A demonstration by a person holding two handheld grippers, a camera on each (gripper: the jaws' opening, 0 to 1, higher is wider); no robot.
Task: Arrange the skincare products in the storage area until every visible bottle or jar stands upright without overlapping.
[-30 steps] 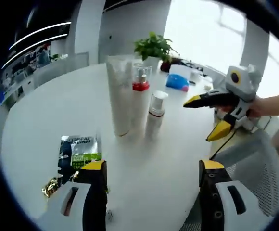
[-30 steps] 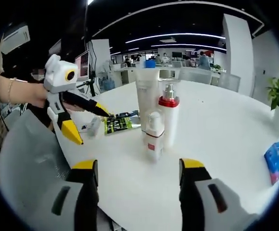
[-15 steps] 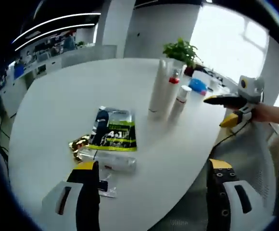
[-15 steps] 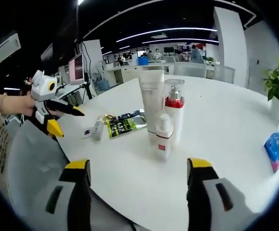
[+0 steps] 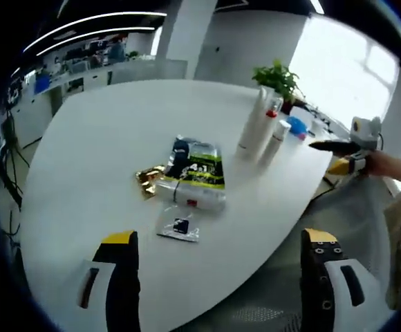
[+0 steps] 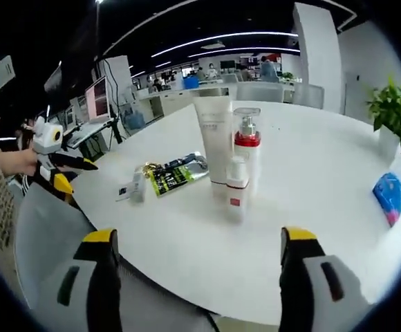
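On the round white table 3 skincare containers stand upright in a tight cluster: a tall white squeeze tube resting on its cap, a clear pump bottle with a red collar just beside the tube, and a short white bottle with a red band in front of the tube, nearest the right gripper view's camera. They stand close together, and from this angle I cannot tell whether they touch. Well apart from the tube, toward the table edge on the left gripper's side, lie a flat green-and-black sachet, a crumpled gold foil packet beside it, a clear bottle lying on its side against the sachet's near edge, and a small clear packet with a dark square closest to the edge. The lying bottle seems to be the 1 item left to set upright. The left gripper is held back off the table with its jaws spread wide and empty, probably for a survey of the whole top. The right gripper is likewise spread and empty, hanging near the table edge on the far side from the sachet.
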